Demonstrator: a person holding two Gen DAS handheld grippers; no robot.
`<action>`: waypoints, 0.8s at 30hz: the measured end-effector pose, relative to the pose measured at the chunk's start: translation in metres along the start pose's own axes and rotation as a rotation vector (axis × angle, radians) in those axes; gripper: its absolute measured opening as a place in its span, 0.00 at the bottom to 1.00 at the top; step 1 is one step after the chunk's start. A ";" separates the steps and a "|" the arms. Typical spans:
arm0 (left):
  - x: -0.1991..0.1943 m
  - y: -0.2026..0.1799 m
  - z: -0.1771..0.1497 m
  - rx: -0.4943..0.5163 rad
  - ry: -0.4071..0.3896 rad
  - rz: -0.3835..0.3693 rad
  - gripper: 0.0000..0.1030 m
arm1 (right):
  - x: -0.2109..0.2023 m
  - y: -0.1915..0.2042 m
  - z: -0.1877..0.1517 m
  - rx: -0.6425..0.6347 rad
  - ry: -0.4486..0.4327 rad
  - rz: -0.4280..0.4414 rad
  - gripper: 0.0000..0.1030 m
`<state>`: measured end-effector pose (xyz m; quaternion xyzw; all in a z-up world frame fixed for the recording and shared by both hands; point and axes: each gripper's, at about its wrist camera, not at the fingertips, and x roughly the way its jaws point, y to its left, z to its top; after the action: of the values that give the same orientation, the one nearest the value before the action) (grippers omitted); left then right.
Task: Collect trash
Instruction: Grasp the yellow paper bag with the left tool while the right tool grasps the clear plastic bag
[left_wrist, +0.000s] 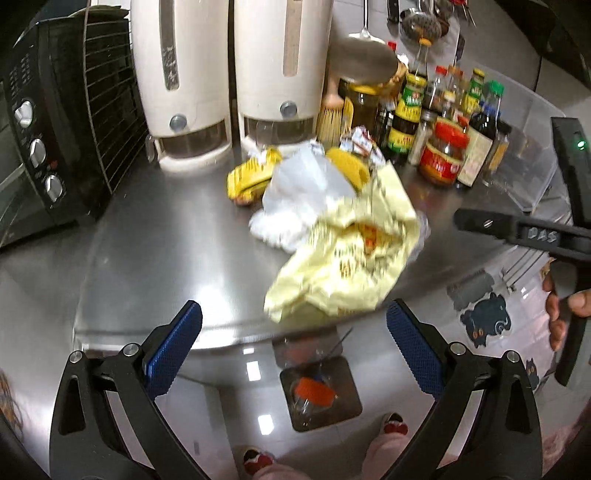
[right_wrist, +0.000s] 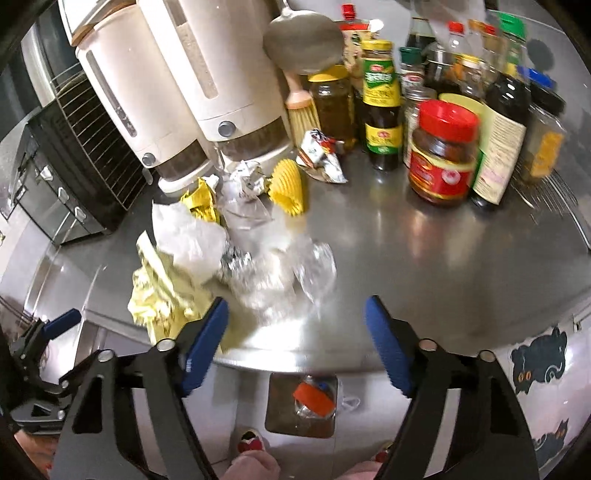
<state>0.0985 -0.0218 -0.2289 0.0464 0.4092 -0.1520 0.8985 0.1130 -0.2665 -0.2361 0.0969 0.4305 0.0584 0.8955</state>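
A heap of trash lies on the steel counter (left_wrist: 155, 236): a pale yellow plastic bag (left_wrist: 343, 258) (right_wrist: 162, 291), a white bag (left_wrist: 299, 192) (right_wrist: 188, 236), clear crumpled plastic (right_wrist: 291, 269), a yellow packet (left_wrist: 247, 181) (right_wrist: 201, 203), a yellow paper cup liner (left_wrist: 351, 166) (right_wrist: 290, 188) and a torn wrapper (right_wrist: 321, 155). My left gripper (left_wrist: 293, 332) is open and empty at the counter's front edge, just short of the yellow bag. My right gripper (right_wrist: 297, 332) is open and empty, just before the clear plastic. A floor bin (left_wrist: 319, 395) (right_wrist: 303, 404) below the edge holds an orange-capped bottle.
Two white dispensers (left_wrist: 229, 81) (right_wrist: 192, 92) stand behind the heap. A black oven (left_wrist: 40, 147) is at left. Several sauce bottles and jars (left_wrist: 443, 147) (right_wrist: 443, 147) crowd the back right, with a brush (right_wrist: 301, 107) and ladle (right_wrist: 303, 37). My feet show below.
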 end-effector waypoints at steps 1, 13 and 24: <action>0.001 0.000 0.005 -0.001 -0.002 -0.008 0.91 | 0.005 0.001 0.001 -0.006 0.005 0.001 0.61; 0.052 0.007 0.030 -0.031 0.107 -0.067 0.74 | 0.054 -0.002 0.020 0.026 0.112 0.034 0.57; 0.081 0.007 0.023 -0.032 0.195 -0.127 0.34 | 0.093 0.018 0.006 -0.032 0.239 0.062 0.24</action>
<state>0.1672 -0.0389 -0.2748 0.0206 0.4993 -0.1966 0.8436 0.1752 -0.2321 -0.2985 0.0880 0.5300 0.1042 0.8370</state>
